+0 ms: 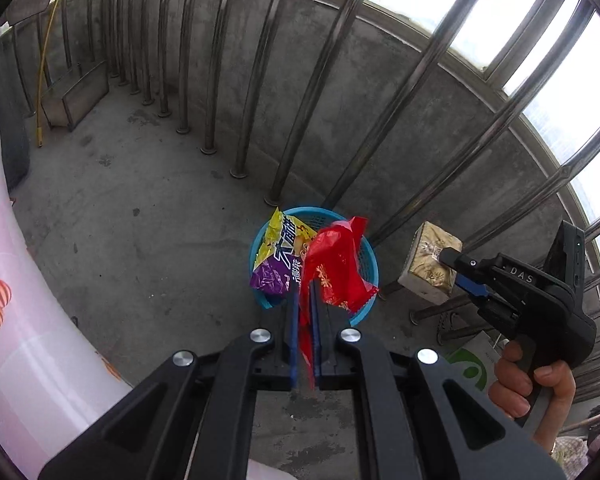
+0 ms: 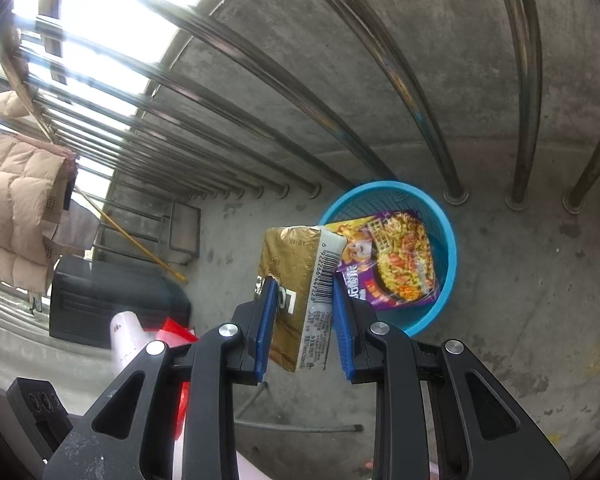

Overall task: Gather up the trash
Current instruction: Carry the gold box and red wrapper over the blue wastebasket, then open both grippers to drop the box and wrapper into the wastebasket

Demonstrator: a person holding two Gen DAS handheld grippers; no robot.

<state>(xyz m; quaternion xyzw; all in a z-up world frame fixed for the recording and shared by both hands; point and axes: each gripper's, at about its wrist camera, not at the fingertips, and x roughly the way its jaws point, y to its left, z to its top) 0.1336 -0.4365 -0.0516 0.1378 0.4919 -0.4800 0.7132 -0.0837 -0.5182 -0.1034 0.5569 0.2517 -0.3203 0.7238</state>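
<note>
Concrete balcony floor (image 1: 148,248); left gripper (image 1: 305,300) clamps crumpled red plastic wrapper (image 1: 336,268), masking round blue mesh basket (image 1: 366,268) ahead; right gripper (image 2: 304,304) pinches gold paper carton (image 2: 296,280), far end cut off.

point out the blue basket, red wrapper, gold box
blue basket (image 2: 448,256): right wrist view, right rim.
red wrapper (image 1: 336,268): left wrist view, crumpled middle.
gold box (image 2: 288,280): right wrist view, gold face.

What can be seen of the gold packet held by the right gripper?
The gold packet is a soft, boxy pack in shiny gold wrapping with a white side panel carrying a barcode and fine print. It looks slightly crumpled. The right gripper is shut on its sides with blue pads, holding it in the air, near the blue basket but not yet over it. Nothing else touches it.
</note>
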